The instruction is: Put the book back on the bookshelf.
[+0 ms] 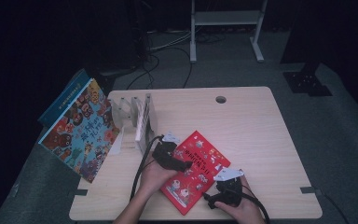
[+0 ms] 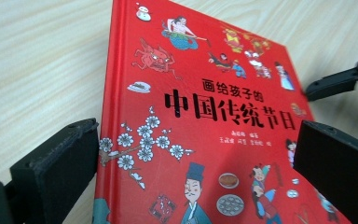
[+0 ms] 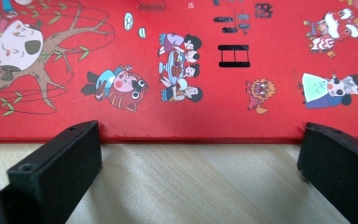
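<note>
Right gripper view: red book [image 3: 177,70] edge just beyond spread jaws.

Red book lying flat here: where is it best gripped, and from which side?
Probably by a free edge. The red book lies flat on the table, so no jaw fits around its face. The right gripper, jaws open, faces the long near edge square on; one jaw must slip under there while the left gripper steadies the cover.

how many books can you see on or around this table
At least 4: a red picture book lying flat near the front edge, a colourful book and a blue book behind it leaning at the left, one white book upright in the clear rack. More may be hidden.
</note>
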### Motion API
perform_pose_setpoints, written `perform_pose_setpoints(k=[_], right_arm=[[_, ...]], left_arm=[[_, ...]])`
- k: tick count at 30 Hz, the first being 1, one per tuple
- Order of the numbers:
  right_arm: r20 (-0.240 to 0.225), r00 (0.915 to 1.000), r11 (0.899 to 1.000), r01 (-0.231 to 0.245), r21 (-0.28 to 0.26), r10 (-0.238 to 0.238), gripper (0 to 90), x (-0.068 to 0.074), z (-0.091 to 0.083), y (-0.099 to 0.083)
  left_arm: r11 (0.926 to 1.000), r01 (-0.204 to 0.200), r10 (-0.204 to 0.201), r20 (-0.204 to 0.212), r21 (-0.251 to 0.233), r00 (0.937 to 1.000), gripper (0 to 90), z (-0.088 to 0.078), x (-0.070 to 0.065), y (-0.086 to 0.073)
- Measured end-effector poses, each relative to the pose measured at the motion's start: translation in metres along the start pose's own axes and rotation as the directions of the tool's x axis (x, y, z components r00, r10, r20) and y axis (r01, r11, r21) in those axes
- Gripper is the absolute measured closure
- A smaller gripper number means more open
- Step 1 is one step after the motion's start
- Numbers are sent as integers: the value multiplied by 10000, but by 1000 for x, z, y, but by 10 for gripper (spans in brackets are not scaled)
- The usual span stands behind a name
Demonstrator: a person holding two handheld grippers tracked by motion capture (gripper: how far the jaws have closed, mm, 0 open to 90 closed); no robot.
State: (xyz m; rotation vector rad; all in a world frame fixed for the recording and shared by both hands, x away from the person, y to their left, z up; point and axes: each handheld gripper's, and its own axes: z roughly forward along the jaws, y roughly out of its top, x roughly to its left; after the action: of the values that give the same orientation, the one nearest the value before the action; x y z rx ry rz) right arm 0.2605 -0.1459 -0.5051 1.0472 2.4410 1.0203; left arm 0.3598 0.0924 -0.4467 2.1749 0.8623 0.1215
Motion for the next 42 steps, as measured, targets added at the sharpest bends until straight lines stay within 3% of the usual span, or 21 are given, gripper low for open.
perform_pose_setpoints(k=[6,9,11,15,16,24,32,39,42], right_arm=[[-2,10000,10000,-21,-1,21,0,0,0,0],[13,10000,10000,-5,4,5,0,0,0,0],[13,10000,10000,-17,15,17,0,0,0,0],[-2,10000,10000,-20,22,20,0,0,0,0],[-1,10000,10000,-3,19,3,0,0,0,0],[2,10000,10000,35,9,-35,0,-1,0,1],[25,10000,10000,-4,-30,4,0,-1,1,1],[198,9997,9999,-139,-37,139,0,-3,2,2],[192,9997,9999,-138,-34,138,0,-3,2,2]], left_arm=[[9996,-183,191,357,-212,9992,0,-16,-8,13],[9982,-595,594,568,6,9966,0,-24,-12,21],[9987,-495,503,800,-120,9955,1,-28,-14,25],[9972,-743,736,1086,30,9914,1,-36,-20,34],[9940,-1076,1047,1164,187,9877,2,-40,-22,38],[9892,-1445,1465,1936,-243,9701,59,-55,-31,48],[9803,-1625,1857,2419,-1125,9524,271,-70,-35,50],[9797,-1846,1993,2872,-779,9369,484,-67,-36,45],[9790,-1947,2040,2796,-611,9382,523,-65,-38,45]])
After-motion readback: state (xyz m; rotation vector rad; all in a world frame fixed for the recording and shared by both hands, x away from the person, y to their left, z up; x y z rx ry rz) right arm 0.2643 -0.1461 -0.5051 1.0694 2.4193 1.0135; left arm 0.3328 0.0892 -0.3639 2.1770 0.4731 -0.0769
